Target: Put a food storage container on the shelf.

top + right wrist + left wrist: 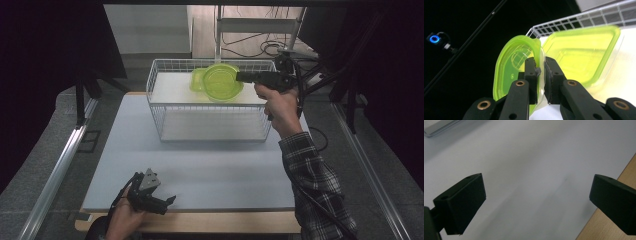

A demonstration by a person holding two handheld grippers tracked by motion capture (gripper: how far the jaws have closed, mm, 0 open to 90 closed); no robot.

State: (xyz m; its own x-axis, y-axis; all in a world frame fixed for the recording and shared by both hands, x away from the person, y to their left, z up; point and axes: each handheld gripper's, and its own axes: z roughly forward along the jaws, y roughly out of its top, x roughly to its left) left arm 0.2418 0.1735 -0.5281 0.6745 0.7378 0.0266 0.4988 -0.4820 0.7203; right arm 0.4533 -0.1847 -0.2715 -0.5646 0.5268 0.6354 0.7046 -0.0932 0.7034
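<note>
My right gripper [241, 76] [540, 65] is shut on the rim of a translucent green bowl [220, 84] [507, 66], holding it tilted over the top of a white wire basket [210, 125] [579, 18]. Behind the bowl a second green container [197, 80] [581, 52], more rectangular, lies on the basket's white upper shelf. My left gripper [167, 202] [537, 192] rests low at the table's front left edge, open, with nothing between its jaws and only the pale table mat [529, 157] beneath.
The basket stands at the back middle of the grey-white mat [200, 170]. The wooden table edge [210, 222] [627, 171] runs along the front. Metal rails [55, 175] flank the table, and cables and a frame [260, 30] sit behind the basket.
</note>
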